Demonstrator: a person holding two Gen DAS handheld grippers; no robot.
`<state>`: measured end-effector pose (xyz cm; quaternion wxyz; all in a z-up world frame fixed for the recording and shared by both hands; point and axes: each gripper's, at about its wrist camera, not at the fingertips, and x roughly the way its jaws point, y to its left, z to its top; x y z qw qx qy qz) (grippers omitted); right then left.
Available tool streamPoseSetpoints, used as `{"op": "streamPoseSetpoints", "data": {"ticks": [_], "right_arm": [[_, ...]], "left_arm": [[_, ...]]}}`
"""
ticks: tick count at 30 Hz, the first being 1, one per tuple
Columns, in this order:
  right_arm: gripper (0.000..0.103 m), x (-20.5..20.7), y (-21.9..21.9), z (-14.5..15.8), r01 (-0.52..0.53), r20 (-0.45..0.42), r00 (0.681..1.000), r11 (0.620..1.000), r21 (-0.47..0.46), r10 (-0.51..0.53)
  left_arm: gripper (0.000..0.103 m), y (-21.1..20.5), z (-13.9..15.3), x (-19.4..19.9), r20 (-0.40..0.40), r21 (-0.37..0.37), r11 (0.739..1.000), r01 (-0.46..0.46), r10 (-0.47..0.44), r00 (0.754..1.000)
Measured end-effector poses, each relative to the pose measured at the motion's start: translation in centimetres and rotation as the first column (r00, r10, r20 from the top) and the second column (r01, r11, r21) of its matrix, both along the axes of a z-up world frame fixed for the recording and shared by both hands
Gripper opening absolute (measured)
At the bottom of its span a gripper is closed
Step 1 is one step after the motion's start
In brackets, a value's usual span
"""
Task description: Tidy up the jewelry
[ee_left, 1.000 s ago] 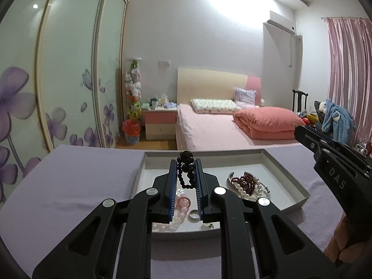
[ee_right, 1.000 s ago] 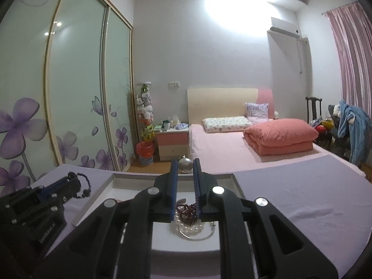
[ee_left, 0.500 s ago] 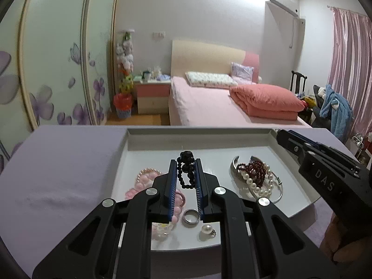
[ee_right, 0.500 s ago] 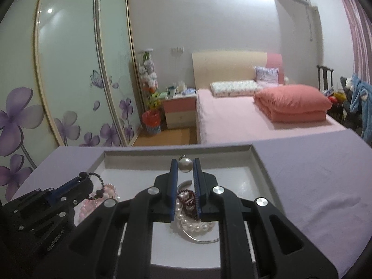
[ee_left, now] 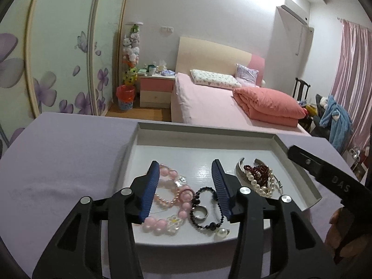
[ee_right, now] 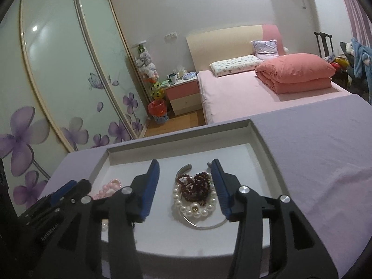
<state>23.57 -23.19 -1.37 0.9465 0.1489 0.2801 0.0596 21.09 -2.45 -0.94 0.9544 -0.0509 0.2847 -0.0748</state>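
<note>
Left gripper [ee_left: 186, 186] has its jaws spread wide, nothing between the pads, poised over the lower centre of the left wrist frame. Right gripper [ee_right: 186, 186] is likewise wide apart and empty, at lower centre of the right wrist frame.

All jewelry sits inside the white tray [ee_left: 204, 134] on the lavender cloth [ee_left: 65, 153].

Left wrist view, lower centre:
- black bead bracelet [ee_left: 205, 205] lies flat on the tray floor between the blue pads, nearer the right pad
- silver ring [ee_left: 200, 214] lies inside the black loop
- pearl earring [ee_left: 222, 233] sits at the loop's near end, close to the tray's front edge
- pink bead bracelets [ee_left: 172, 195] lie just left of the black one, partly under the left pad
- clear flower charm [ee_left: 173, 223] is among the pink beads

Right wrist view, centre:
- white pearl bracelet [ee_right: 197, 205] is piled with the dark red bead bracelet [ee_right: 197, 186]
- silver bangle [ee_right: 204, 225] curves round the near side of that pile
- the pile sits between the pads, closer to the right pad

The two clusters are apart on the tray floor. The other gripper's body shows at the right edge of the left view and at lower left of the right view.
</note>
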Motion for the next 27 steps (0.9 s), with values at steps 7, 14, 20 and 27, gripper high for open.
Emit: {"op": "streamPoseSetpoints", "data": {"ticks": [7, 14, 20, 27], "right_arm": [[0.064, -4.4, 0.7, 1.7, -0.009, 0.031, 0.999, 0.998, -0.057, 0.011], [0.093, -8.8, 1.9, 2.8, -0.021, 0.050, 0.998, 0.991, -0.133, 0.028], [0.099, -12.4, 2.9, 3.7, 0.017, 0.063, 0.998, 0.979, -0.204, -0.004], [0.099, -17.0, 3.1, 4.5, 0.041, 0.107, 0.994, 0.959, -0.281, -0.011]], "left_arm": [[0.063, 1.9, 1.6, -3.4, 0.041, -0.026, 1.000, -0.018, 0.019, 0.999], [0.083, 3.6, 2.7, -7.2, 0.084, -0.012, 0.999, -0.052, 0.053, 0.995], [0.101, 4.1, 3.2, -9.9, 0.104, 0.019, 0.998, -0.067, 0.065, 0.992], [0.101, 4.2, 3.6, -13.1, 0.132, 0.045, 0.996, -0.078, 0.072, 0.989]]}}
